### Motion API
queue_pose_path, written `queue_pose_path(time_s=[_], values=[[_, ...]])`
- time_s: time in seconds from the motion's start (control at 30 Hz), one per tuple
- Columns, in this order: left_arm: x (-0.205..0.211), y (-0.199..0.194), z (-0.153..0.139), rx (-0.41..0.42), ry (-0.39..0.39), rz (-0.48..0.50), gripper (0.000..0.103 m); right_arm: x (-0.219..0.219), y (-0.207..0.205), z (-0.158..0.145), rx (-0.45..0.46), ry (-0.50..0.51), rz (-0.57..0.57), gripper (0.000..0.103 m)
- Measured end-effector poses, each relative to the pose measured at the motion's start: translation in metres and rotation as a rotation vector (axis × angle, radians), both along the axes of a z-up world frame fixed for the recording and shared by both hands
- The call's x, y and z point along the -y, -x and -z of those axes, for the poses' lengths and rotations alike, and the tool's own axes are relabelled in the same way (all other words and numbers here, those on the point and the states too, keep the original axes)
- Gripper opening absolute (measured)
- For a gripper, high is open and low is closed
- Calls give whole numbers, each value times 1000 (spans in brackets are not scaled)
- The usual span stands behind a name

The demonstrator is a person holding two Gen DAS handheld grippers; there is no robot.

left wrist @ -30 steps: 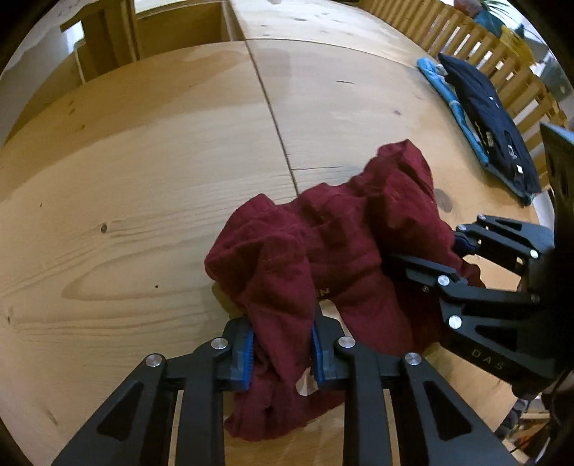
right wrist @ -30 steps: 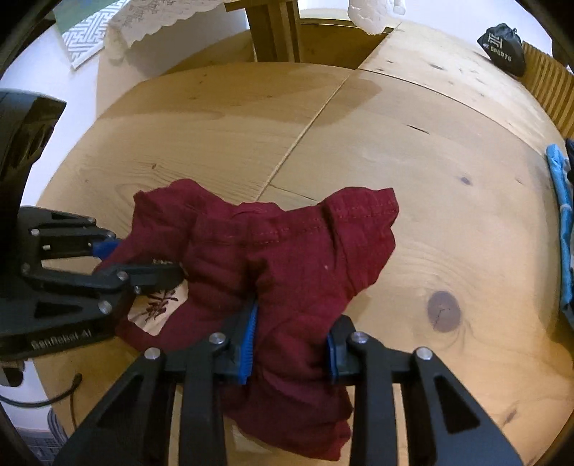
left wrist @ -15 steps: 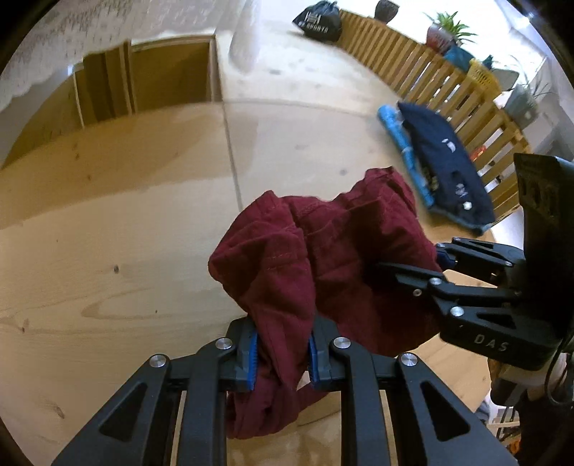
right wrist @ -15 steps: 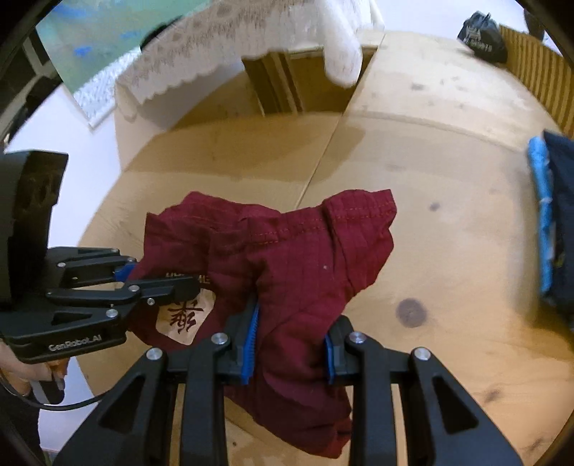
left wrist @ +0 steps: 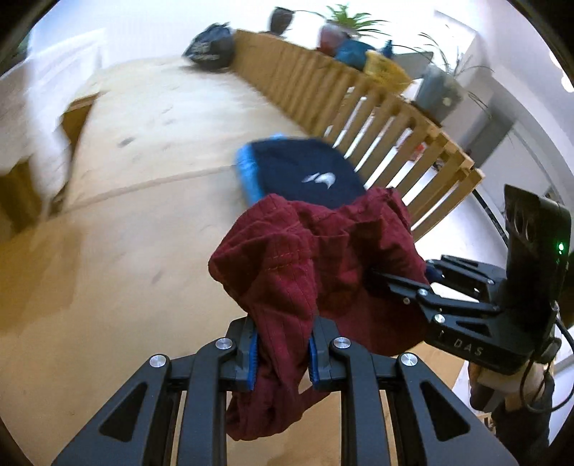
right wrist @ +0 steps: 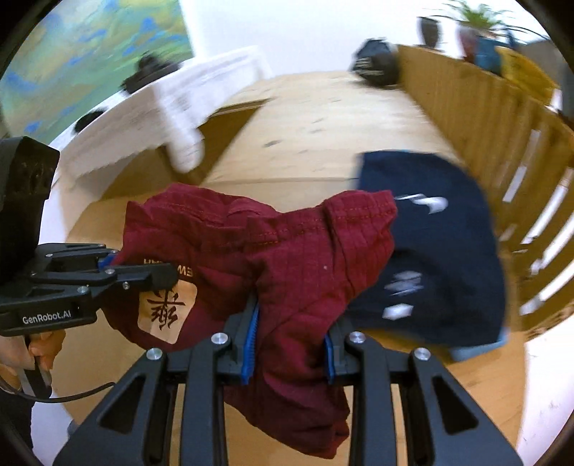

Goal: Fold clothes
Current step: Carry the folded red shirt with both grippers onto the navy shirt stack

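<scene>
A bunched dark red garment (left wrist: 305, 258) hangs in the air between both grippers, above the wooden table (left wrist: 150, 200). My left gripper (left wrist: 281, 353) is shut on one bunch of it. My right gripper (right wrist: 290, 340) is shut on another bunch of the dark red garment (right wrist: 287, 247). A tan patch with a dark character (right wrist: 165, 308) shows on its left side. In the left wrist view the right gripper (left wrist: 401, 283) bites the cloth from the right. In the right wrist view the left gripper (right wrist: 158, 279) holds it from the left.
A folded navy garment (right wrist: 437, 251) lies on a light blue one (left wrist: 247, 168) by the table's right edge. A slatted wooden railing (left wrist: 376, 107) runs along that side with potted plants (left wrist: 344, 21) behind. A black bag (left wrist: 211, 46) sits at the far end. White lace cloth (right wrist: 179, 104) hangs left.
Both grippers have lifted the red garment off the table and swung it to the right, towards the navy pile and the railing. Their grip has not changed.
</scene>
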State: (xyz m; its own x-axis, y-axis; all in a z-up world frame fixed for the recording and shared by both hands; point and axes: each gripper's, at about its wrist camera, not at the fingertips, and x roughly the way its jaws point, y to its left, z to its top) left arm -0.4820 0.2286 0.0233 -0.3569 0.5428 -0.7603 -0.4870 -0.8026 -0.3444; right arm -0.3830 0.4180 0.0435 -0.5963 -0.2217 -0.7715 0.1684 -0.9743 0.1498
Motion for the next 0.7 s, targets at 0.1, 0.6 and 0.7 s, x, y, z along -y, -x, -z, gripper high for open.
queue_pose_path(time_s=[0.1, 0.6, 0.7], values=[[-50, 38, -1, -21, -17, 22, 19, -48, 32, -2, -12, -20, 59, 28], [-137, 127, 53, -45, 26, 5, 25, -160, 180, 94, 88, -22, 146, 43], [-130, 125, 48, -64, 30, -9, 33, -171, 170, 79, 44, -23, 164, 53]])
